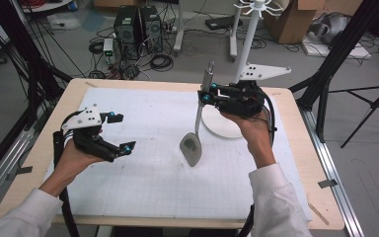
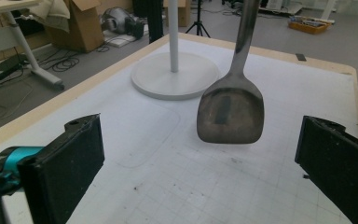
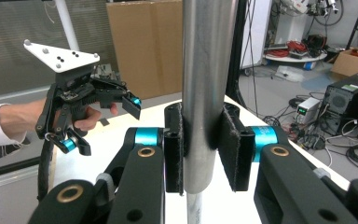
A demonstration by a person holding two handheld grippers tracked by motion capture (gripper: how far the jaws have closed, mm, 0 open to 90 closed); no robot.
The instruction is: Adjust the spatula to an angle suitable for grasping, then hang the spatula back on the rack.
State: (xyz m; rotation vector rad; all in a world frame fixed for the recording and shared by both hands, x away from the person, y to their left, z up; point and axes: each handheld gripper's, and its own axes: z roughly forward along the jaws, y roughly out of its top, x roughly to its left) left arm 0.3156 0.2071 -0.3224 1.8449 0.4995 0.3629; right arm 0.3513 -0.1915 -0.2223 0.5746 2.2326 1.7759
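The metal spatula [image 1: 195, 129] hung near-upright over the middle of the white gridded mat [image 1: 143, 187], its flat, dull-grey, rounded-square blade low and its smooth round steel handle rising. The right gripper [image 1: 208, 92] pinched that handle between its black padded jaws. The left gripper [image 1: 122, 132], jaws spread wide and holding nothing, stood well apart to the blade's left. Just behind the spatula sat a white stand [image 1: 245, 49] on a round base. Bare mat lay in front, inside the wooden table [image 1: 69, 96] edge.
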